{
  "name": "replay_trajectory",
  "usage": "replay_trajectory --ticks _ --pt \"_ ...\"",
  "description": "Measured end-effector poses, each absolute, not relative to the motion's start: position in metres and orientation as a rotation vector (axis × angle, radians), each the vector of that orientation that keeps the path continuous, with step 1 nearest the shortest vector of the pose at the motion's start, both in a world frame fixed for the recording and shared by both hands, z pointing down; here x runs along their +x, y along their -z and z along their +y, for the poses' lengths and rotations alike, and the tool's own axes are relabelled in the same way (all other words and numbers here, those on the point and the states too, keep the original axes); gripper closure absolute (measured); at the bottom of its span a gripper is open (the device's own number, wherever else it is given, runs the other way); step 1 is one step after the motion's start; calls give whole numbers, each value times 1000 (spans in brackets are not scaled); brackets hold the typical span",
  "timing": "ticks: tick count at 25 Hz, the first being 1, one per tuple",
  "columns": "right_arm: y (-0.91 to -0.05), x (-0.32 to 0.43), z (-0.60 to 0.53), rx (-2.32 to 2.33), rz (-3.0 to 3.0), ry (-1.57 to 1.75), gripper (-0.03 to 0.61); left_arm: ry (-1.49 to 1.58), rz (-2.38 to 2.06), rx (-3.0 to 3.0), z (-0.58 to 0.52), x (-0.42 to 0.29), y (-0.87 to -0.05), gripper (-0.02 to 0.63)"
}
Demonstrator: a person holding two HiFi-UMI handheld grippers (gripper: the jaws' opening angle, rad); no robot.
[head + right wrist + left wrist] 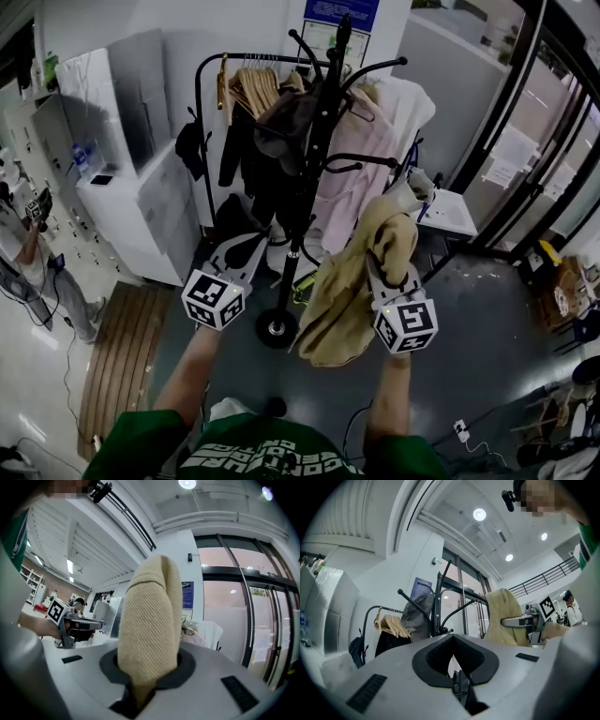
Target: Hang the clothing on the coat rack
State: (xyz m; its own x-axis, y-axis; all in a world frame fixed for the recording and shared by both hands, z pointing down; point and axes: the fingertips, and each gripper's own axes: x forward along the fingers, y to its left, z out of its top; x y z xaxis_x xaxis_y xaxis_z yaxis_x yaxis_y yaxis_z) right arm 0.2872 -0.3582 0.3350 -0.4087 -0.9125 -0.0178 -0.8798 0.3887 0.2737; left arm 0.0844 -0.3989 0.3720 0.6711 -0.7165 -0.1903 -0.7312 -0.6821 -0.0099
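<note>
Near: grips tan garment point(347, 309) in right gripper point(388, 269), jaws clamped on a fold, cloth draping below. Shows left gripper point(239, 251) closed, nothing between jaws. Beyond: black coat rack point(317, 141), already loaded, just left of garment.

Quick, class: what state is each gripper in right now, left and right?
Left gripper: closed, nothing between its jaws.
Right gripper: closed on the beige garment.
</note>
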Motion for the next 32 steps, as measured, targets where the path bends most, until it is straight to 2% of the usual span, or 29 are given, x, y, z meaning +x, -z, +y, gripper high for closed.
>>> replay_trajectory --ticks 16,32 --pt "-390 182 -443 1550 -2510 225 508 -179 1183 -2822 -441 9 -389 609" --pt "-442 153 -510 1651 -2423 15 508 -193 1162 -2855 -482 -43 -399 609"
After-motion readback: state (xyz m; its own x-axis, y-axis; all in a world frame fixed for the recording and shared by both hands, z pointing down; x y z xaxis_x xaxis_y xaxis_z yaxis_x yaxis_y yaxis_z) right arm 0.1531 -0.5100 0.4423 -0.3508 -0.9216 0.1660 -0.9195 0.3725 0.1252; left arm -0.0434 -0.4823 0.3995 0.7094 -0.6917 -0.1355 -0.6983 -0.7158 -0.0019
